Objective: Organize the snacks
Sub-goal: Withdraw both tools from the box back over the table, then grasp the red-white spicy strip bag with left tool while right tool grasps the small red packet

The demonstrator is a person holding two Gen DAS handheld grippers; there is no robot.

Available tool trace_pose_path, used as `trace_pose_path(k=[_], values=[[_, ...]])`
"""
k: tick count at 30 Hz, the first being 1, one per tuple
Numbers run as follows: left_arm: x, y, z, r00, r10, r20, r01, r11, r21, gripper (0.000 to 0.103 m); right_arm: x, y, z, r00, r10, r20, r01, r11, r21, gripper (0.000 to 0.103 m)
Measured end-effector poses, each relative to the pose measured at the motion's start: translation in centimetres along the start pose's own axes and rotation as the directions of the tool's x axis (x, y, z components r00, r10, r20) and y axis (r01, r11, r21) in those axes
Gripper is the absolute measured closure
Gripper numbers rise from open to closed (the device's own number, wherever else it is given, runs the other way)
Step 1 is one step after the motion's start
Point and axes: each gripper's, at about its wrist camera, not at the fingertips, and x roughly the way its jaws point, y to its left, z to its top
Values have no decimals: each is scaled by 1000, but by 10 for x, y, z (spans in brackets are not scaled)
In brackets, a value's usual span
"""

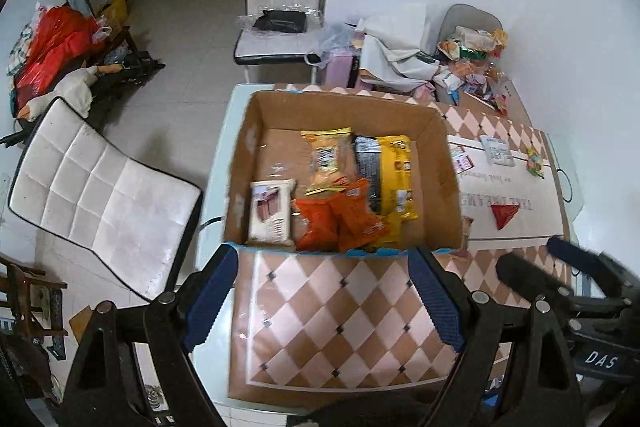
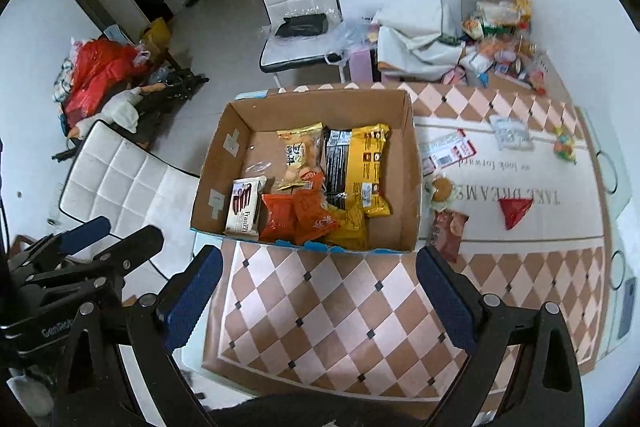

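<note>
A cardboard box stands on the checked tablecloth and holds several snack packs: orange packs, a yellow-black bag, a white Franzzi pack. My left gripper is open and empty, held above the cloth in front of the box. My right gripper is open and empty, likewise in front of the box. Loose on the cloth right of the box lie a bun pack, a brown pack, a red triangular pack and a white pouch.
A heap of snacks and bags sits at the table's far right corner by the wall. White chairs stand to the left and behind the table. A phone lies at the table's right edge.
</note>
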Motion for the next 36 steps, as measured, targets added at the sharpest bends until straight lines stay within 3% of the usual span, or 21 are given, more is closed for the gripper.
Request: trace_pose_path(k=[6,11,13,16,18,21,28,30,31,34,36], values=[[32,-69,36,1000,0,-31,3,996,86,16,16,-88,14,997,57,-57,-44,978,201,4],[80,-146,76,997,33,-65,-16,970,244,16,39,-199,31,998,32,-60,-5,915,404,4],[112,-185,95,994,47,-94,-13,943,333,16,56,-242,36,997,28,-78,12,880,475,4],[161,-236,116,985,94,-146,-14,880,475,16,94,-306,41,991,50,-123,31,815,579,4],[197,-267,123,974,142,-175,-18,821,571,16,121,-341,43,986,68,-151,44,775,630,4],[255,-303,128,944,231,-237,-3,721,692,16,158,-376,40,976,104,-190,55,729,683,4],[351,-333,119,857,359,-370,87,608,789,16,209,-409,30,955,160,-249,77,678,731,4],[370,-336,111,831,391,-395,107,585,804,16,215,-413,29,953,163,-254,82,670,737,4],[382,-336,105,810,412,-417,123,576,808,16,219,-414,30,953,167,-254,80,667,740,4],[405,-332,96,773,451,-447,132,575,807,16,227,-416,30,950,168,-262,87,666,741,4],[414,-329,91,758,461,-462,139,577,805,16,233,-414,30,948,171,-267,88,667,739,4]])
